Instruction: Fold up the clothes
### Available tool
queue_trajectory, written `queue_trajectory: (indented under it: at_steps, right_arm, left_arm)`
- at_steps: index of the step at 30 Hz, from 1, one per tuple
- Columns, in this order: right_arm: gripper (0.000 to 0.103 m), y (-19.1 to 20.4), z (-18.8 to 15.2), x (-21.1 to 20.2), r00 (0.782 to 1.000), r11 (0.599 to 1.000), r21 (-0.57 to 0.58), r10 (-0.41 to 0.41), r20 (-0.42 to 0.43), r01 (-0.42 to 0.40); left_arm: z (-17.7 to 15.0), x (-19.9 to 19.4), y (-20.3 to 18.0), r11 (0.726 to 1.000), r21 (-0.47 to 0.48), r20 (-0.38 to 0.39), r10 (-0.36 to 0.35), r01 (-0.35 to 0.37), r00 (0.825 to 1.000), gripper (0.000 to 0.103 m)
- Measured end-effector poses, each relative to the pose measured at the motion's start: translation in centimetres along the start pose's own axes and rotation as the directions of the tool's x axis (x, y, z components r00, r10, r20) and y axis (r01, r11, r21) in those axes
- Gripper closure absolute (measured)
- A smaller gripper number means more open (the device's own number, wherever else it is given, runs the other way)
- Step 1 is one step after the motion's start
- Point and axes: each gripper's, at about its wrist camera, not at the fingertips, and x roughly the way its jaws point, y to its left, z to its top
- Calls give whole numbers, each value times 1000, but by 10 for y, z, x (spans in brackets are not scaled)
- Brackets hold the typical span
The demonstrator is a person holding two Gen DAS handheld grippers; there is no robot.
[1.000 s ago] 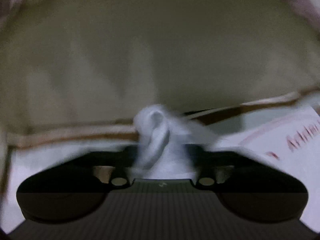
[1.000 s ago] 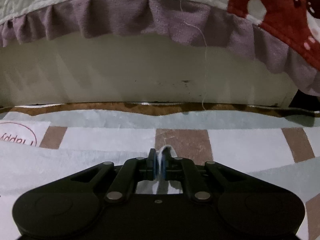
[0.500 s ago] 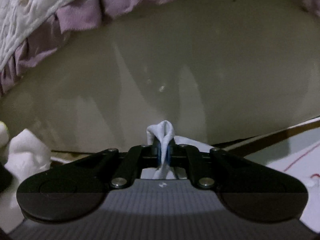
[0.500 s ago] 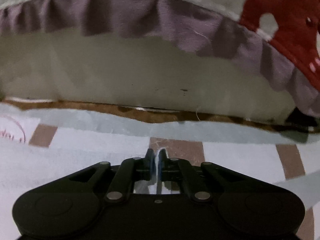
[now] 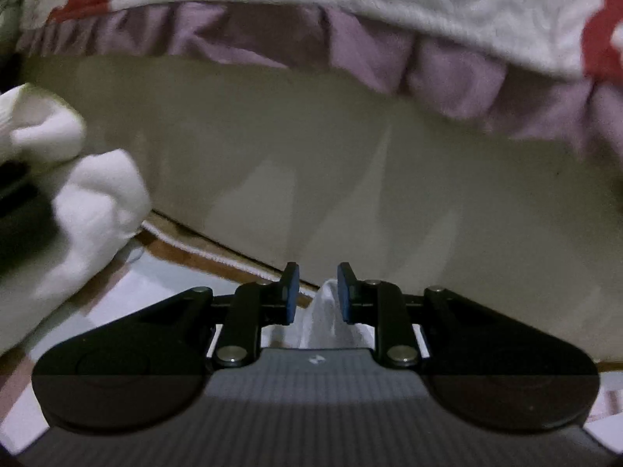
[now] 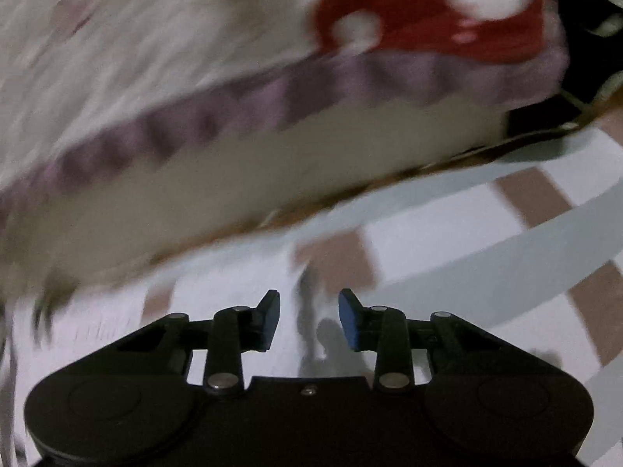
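Note:
A white cloth lies on a checked sheet [image 6: 447, 233] of white, brown and pale blue. In the left wrist view a raised fold of the white cloth [image 5: 325, 313] stands between the blue pads of my left gripper [image 5: 318, 292]. Its jaws are opening and the left pad stands clear of the fold. In the blurred right wrist view my right gripper [image 6: 309, 313] is opening too, wide apart. A low ridge of the white cloth [image 6: 290, 334] lies loose between its fingers, touched by neither pad.
A beige mattress side [image 5: 311, 163] rises close ahead, topped by a purple frill [image 5: 447, 66] and a white quilt with red patches [image 6: 428, 11]. A white-gloved hand [image 5: 93, 210] holding something black is at the left of the left wrist view.
Both grippers were shut on pinched folds of white cloth; now both stand parted and the folds have slumped. The left view rolled and the frill came into sight. The right view swung and tilted.

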Motion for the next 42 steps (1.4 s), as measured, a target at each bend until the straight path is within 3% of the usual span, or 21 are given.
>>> queue_trajectory:
  at_steps: [4, 5, 8, 9, 10, 11, 14, 17, 18, 20, 21, 23, 24, 25, 27, 30, 31, 32, 33, 36, 42]
  right_arm:
    - [66, 25, -26, 11, 996, 995, -97, 4, -91, -13]
    - [59, 30, -30, 15, 994, 993, -120, -25, -107, 12]
    - [57, 42, -36, 29, 986, 973, -187, -150, -70, 134]
    - [89, 46, -36, 31, 983, 967, -203, -172, -60, 156]
    - [101, 49, -35, 31, 979, 957, -223, -200, -48, 185]
    - [101, 52, -35, 30, 973, 947, -241, -228, -36, 213]
    - [103, 41, -26, 28, 937, 913, -229, -348, -6, 338]
    - [100, 21, -20, 16, 870, 856, -172, -493, 15, 488]
    - [93, 14, -19, 6, 881, 873, -134, -473, 3, 469]
    - [92, 6, -26, -17, 938, 937, -54, -347, -18, 346]
    - [79, 4, -33, -28, 959, 959, -23, -282, -20, 282]
    - [63, 4, -53, -43, 985, 986, 9, -168, -24, 169]
    - [61, 4, -65, -44, 992, 993, 16, -115, -47, 115]
    - [61, 5, -76, -44, 994, 996, 14, -84, -72, 86]
    - [59, 11, -101, -40, 987, 992, -40, -124, -107, 120]
    - [56, 15, -125, -39, 986, 981, -123, -160, -54, 153]
    - [60, 14, -131, -41, 982, 971, -156, -187, -36, 179]
    - [76, 14, -133, -41, 978, 962, -185, -206, -21, 199]
    - [103, 14, -133, -41, 976, 954, -211, -219, -7, 213]
    - [103, 18, -135, -39, 965, 927, -270, -261, 35, 261]
    - [100, -40, -135, -74, 941, 940, 85, -334, 44, 330]
  left_arm:
    - [-8, -12, 31, 999, -42, -123, -1, -5, 992, 83]
    - [7, 2, 73, 998, -57, -149, -10, 2, 989, 83]
    - [12, -18, 65, 998, -61, -160, -26, 16, 987, 83]
    - [18, -41, 59, 999, -37, -158, -22, 16, 987, 83]
    - [23, -58, 55, 1000, -12, -156, -15, 14, 988, 83]
    - [22, -54, 58, 1000, 9, -156, -6, 8, 988, 83]
    - [36, -43, 95, 999, 37, -177, 14, -8, 984, 83]
    - [37, -55, 106, 997, 82, -176, 28, -14, 984, 83]
    - [38, -66, 105, 995, 98, -169, 27, -11, 985, 82]
    - [37, -90, 102, 992, 126, -159, 12, 8, 987, 79]
    - [36, -101, 101, 990, 138, -154, 3, 19, 988, 76]
    - [31, -122, 101, 988, 152, -157, -9, 34, 988, 75]
    - [27, -129, 103, 987, 154, -163, -10, 35, 987, 75]
    - [21, -137, 105, 986, 162, -175, -7, 36, 985, 75]
    - [7, -153, 111, 983, 181, -202, -2, 39, 979, 75]
    - [-24, -168, 117, 975, 224, -271, 49, 14, 961, 72]
    - [-30, -173, 119, 974, 227, -297, 62, 7, 953, 72]
    - [-35, -177, 122, 975, 221, -319, 72, 0, 945, 72]
    - [-39, -181, 124, 977, 214, -341, 81, -7, 937, 72]
    - [-34, -198, 133, 985, 175, -338, 72, -12, 939, 72]
    - [-16, -230, 168, 982, 183, -292, 108, -55, 950, 62]
